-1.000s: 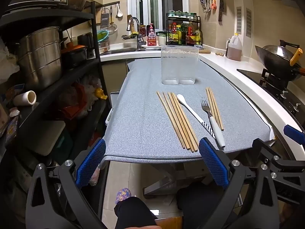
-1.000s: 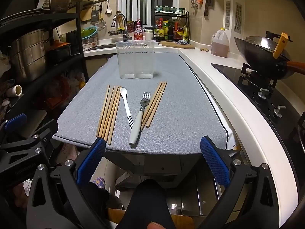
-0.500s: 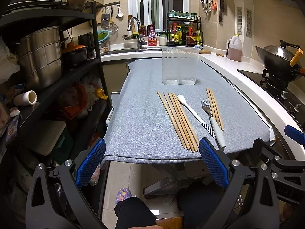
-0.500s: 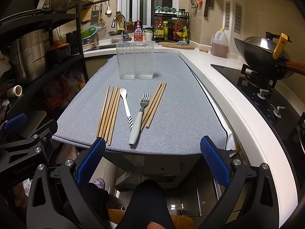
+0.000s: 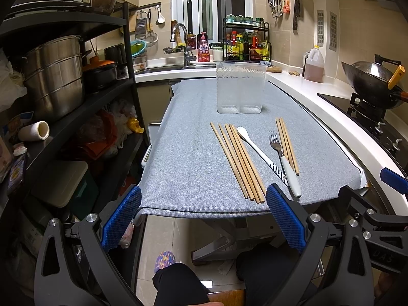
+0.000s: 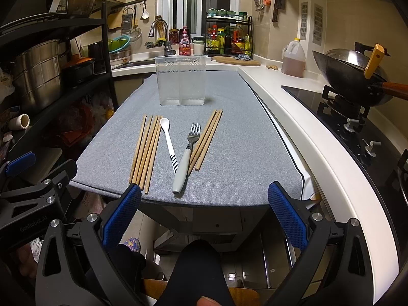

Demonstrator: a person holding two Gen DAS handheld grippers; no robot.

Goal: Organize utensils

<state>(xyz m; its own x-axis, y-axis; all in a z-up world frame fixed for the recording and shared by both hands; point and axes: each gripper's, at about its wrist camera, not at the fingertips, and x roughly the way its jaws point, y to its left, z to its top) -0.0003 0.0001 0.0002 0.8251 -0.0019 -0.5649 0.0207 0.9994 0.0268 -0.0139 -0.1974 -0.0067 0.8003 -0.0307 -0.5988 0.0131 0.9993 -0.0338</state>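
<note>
On the grey cloth-covered table (image 5: 183,158) lie a bundle of several wooden chopsticks (image 5: 237,160), a white spoon with a striped handle (image 5: 257,150), a fork with a white handle (image 5: 283,158) and a smaller group of chopsticks (image 5: 287,142). A clear two-compartment plastic holder (image 5: 241,86) stands upright behind them, empty. The same items show in the right wrist view: chopstick bundle (image 6: 146,148), spoon (image 6: 168,140), fork (image 6: 187,153), smaller group (image 6: 206,137), holder (image 6: 181,79). My left gripper (image 5: 202,219) and right gripper (image 6: 204,214) are both open and empty, held before the table's near edge.
A black shelf rack (image 5: 76,81) with steel pots (image 5: 53,74) stands to the left. A white counter (image 6: 293,117) with a stove and a wok (image 6: 352,76) runs along the right. An oil jug (image 6: 293,58) and a sink (image 5: 158,70) are at the back.
</note>
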